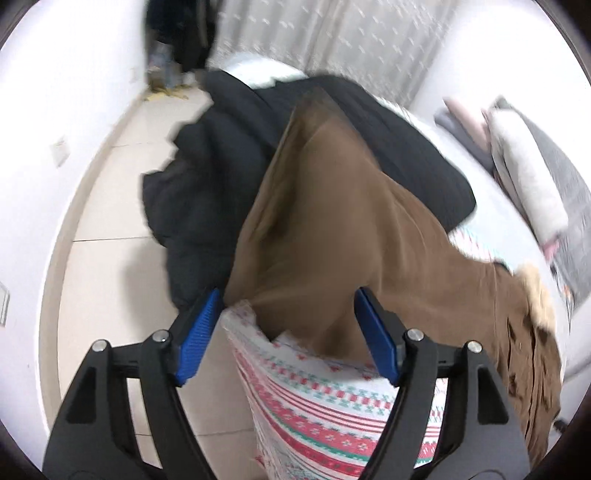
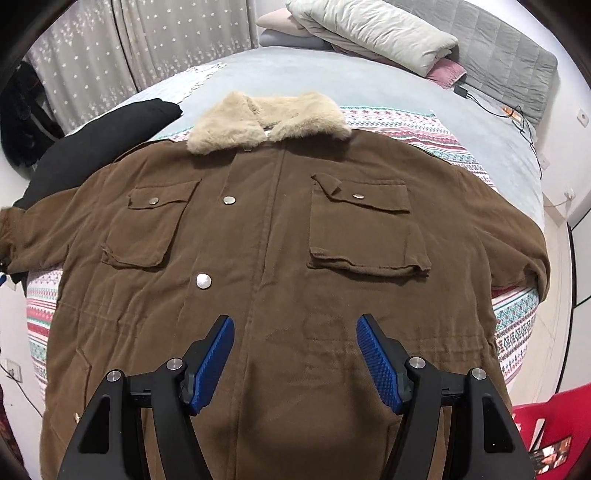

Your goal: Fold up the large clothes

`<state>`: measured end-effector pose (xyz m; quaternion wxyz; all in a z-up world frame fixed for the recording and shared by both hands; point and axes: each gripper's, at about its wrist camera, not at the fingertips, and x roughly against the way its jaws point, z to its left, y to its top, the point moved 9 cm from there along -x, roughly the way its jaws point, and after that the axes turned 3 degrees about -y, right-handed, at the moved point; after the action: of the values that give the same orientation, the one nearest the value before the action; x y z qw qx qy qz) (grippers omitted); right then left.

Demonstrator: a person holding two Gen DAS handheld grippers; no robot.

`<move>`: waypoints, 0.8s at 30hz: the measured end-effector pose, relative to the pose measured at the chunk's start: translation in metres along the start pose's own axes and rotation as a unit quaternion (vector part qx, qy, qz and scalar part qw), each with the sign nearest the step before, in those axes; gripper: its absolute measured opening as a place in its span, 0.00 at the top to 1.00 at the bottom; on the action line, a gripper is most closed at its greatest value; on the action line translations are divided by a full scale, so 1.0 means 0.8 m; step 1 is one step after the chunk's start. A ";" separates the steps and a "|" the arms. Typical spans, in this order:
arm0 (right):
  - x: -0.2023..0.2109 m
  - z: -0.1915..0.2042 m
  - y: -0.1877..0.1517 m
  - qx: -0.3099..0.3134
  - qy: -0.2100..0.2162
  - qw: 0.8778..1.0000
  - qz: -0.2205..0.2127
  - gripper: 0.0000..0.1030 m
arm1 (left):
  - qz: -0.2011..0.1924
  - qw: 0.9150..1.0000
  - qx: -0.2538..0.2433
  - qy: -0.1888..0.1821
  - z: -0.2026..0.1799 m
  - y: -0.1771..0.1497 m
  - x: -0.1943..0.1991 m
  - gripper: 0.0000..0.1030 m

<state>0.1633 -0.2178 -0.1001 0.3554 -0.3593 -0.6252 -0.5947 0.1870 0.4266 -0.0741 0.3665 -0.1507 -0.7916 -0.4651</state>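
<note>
pretty clearly a bedroom in someone's home. i'm over a bed with a grey sheet and a patterned blanket on it, rolled bedding and a grey padded headboard at the far end. star-print curtains hang behind it, plain white walls, pale tiled floor, wall socket with a charger cable running across the sheet.

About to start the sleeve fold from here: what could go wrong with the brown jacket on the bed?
1. The left gripper is open around the brown jacket sleeve in a blurred view; closing now might also catch the patterned blanket beneath.
2. The black garment lies against that sleeve and could get dragged into the fold.
3. The right gripper hovers open, so the body may shift.
</note>
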 end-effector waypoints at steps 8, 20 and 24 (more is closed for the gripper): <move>-0.031 0.017 0.002 0.018 -0.002 1.000 0.020 0.32 | 0.024 0.997 0.050 -0.058 0.030 -0.011 -0.043 0.28; -0.029 0.039 -0.006 0.039 0.007 0.999 0.025 0.32 | -0.033 0.996 0.072 -0.051 -0.012 0.036 -0.022 0.87; -0.026 0.024 -0.008 0.012 0.022 0.999 0.024 0.32 | -0.081 0.995 0.035 -0.054 -0.043 0.038 0.016 0.87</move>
<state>0.1673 -0.1998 -0.1224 0.3880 -0.3565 -0.6154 -0.5862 0.2111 0.4125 -0.0355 0.2895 -0.0975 -0.8357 -0.4564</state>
